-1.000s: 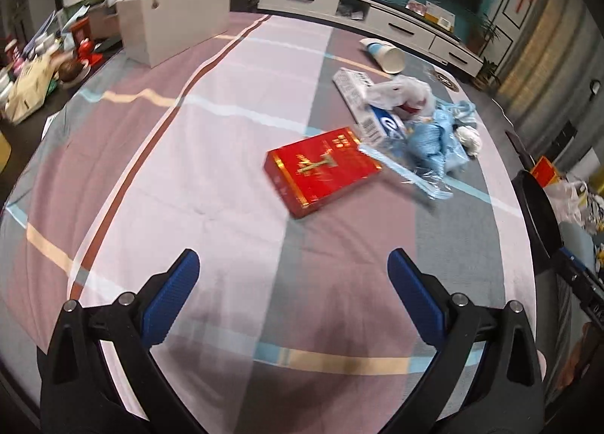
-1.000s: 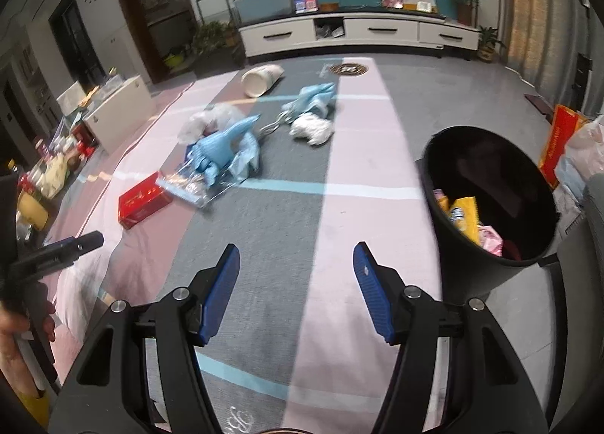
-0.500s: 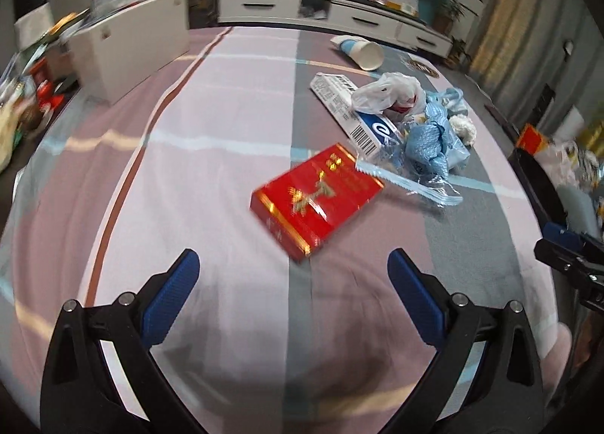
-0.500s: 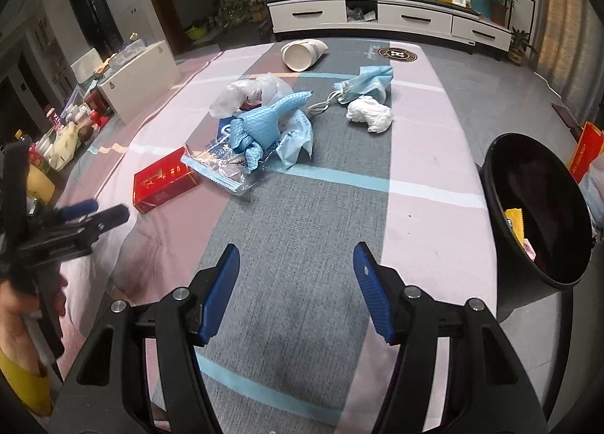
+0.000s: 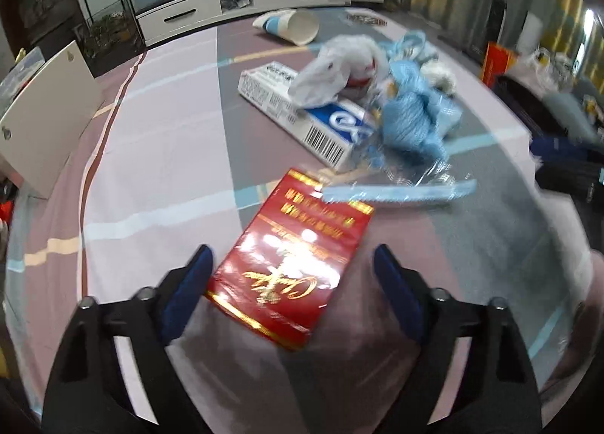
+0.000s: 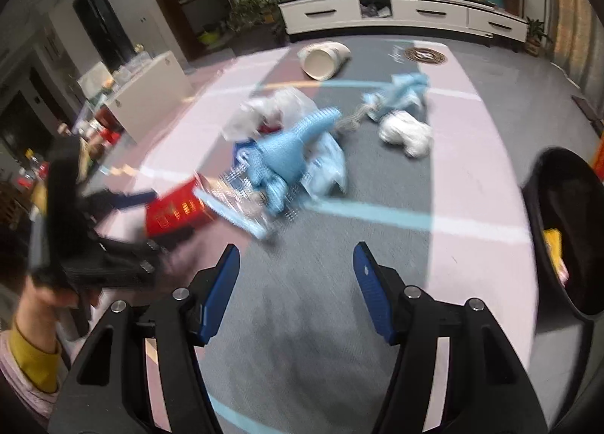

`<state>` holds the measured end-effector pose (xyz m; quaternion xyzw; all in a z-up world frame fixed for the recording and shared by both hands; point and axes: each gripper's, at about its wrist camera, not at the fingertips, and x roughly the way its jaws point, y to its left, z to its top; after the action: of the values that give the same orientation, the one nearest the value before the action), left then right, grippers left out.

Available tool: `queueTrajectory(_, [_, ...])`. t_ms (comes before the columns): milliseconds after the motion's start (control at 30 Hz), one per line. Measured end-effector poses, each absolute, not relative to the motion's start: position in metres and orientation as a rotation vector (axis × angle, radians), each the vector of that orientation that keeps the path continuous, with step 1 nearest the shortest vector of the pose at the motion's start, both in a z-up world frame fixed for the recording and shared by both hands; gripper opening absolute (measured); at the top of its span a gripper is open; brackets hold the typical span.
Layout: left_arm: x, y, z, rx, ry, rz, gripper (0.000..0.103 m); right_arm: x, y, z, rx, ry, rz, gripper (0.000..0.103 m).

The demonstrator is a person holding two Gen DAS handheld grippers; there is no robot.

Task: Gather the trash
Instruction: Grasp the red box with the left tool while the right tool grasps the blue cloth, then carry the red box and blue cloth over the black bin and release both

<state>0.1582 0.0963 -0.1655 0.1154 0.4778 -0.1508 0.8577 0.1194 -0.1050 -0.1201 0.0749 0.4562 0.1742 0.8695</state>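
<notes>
A red carton with gold lettering (image 5: 294, 264) lies on the striped cloth, its near end between the open fingers of my left gripper (image 5: 292, 283); it also shows in the right wrist view (image 6: 177, 211). Behind it lie a blue-and-white box (image 5: 302, 113), a white plastic bag (image 5: 339, 64), blue crumpled cloth (image 5: 411, 120), a clear wrapper with a blue strip (image 5: 400, 192) and a paper cup (image 5: 294, 26). My right gripper (image 6: 296, 283) is open and empty over the cloth, near the blue cloth (image 6: 294, 147) and white wad (image 6: 407, 132).
A black trash bin (image 6: 566, 230) holding wrappers stands at the right edge of the table. A white box (image 5: 41, 113) stands at the left. A TV cabinet (image 6: 400, 15) lines the far wall. Clutter lies at the far left (image 6: 87, 128).
My left gripper has moved forward and turned right until the red carton sits between its fingers. My right gripper has swung left, away from the bin, toward the trash pile.
</notes>
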Motion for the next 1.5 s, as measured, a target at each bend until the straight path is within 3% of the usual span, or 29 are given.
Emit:
queueTrajectory(267, [0.145, 0.121, -0.162, 0.08, 1.012, -0.28, 0.067, 0.16, -0.086, -0.129, 0.206, 0.943, 0.38, 0.062])
queueTrajectory(567, [0.131, 0.162, -0.132, -0.171, 0.889, -0.069, 0.067, 0.185, -0.067, -0.135, 0.129, 0.891, 0.325, 0.062])
queueTrajectory(667, [0.137, 0.158, -0.126, -0.189, 0.877, -0.072, 0.067, 0.19, -0.063, -0.139, 0.107, 0.887, 0.317, 0.053])
queueTrajectory(833, [0.138, 0.147, -0.124, -0.205, 0.875, -0.095, 0.067, 0.19, -0.064, -0.142, 0.079, 0.878, 0.311, 0.03])
queueTrajectory(933, [0.138, 0.142, -0.124, -0.206, 0.878, -0.104, 0.067, 0.187, -0.068, -0.139, 0.102, 0.875, 0.329, 0.025])
queueTrajectory(1500, [0.116, 0.114, -0.111, -0.159, 0.873, -0.12, 0.067, 0.117, -0.094, -0.1, 0.145, 0.824, 0.397, 0.024])
